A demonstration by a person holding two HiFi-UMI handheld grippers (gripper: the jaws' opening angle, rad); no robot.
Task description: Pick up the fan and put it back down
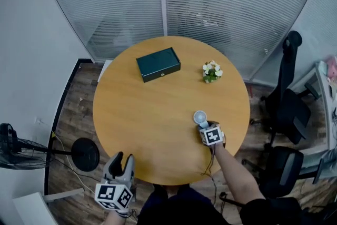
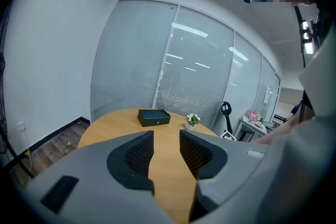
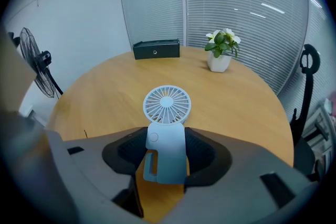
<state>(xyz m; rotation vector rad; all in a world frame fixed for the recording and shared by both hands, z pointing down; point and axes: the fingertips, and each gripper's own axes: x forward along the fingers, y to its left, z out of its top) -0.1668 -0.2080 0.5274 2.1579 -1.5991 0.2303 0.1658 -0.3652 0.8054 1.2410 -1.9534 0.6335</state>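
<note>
Fan (image 3: pixel 167 105): judged light, rigid plastic, grille fragile; handle judged best hold, clamped there by right tool (image 3: pixel 167 140). Left tool (image 2: pixel 167 138) released, empty, near desk (image 2: pixel 115 120) edge.

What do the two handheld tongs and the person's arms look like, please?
The left tongs and right tongs have grey plastic bodies with dark, mesh-textured pads. Each carries a white cube printed with black square markers. A thin dark cable trails from the right one. The person wears dark clothing.

Wide bare table (image 1: pixel 142 113) centre; box (image 1: pixel 158 64), flower pot (image 1: pixel 211 72) block far side; fan (image 1: pixel 200 117) near right edge.
</note>
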